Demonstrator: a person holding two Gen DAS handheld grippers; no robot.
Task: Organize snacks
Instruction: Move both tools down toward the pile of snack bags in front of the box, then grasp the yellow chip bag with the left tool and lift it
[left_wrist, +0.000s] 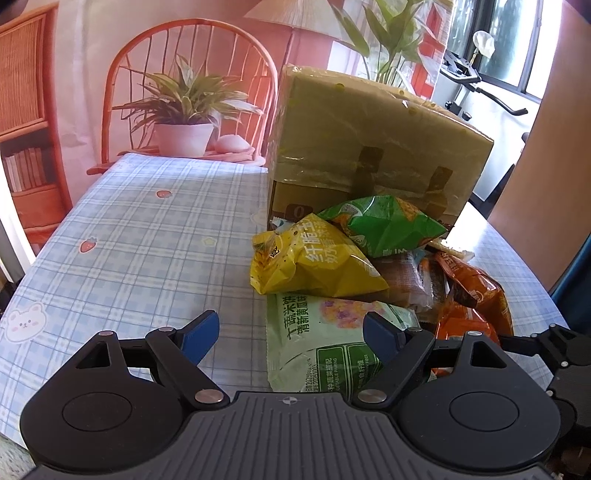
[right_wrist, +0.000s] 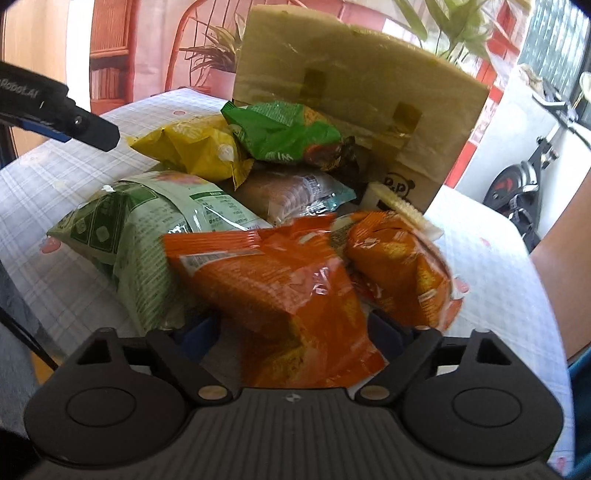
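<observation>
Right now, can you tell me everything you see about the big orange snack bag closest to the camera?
The big orange snack bag is shiny crinkly plastic with a white label strip near its top edge. It looks sealed and puffy, and lies tilted at the front of the snack pile on the checked tablecloth. It leans against the pale green bag on one side and another orange bag on the other. Its lower end sits between the right gripper fingers, which are spread.

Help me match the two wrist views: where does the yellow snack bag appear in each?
Left wrist: yellow snack bag at centre, left edge of the pile.
Right wrist: yellow snack bag upper left, behind the pale green bag.
Shared landmark: cardboard box behind the pile.
</observation>
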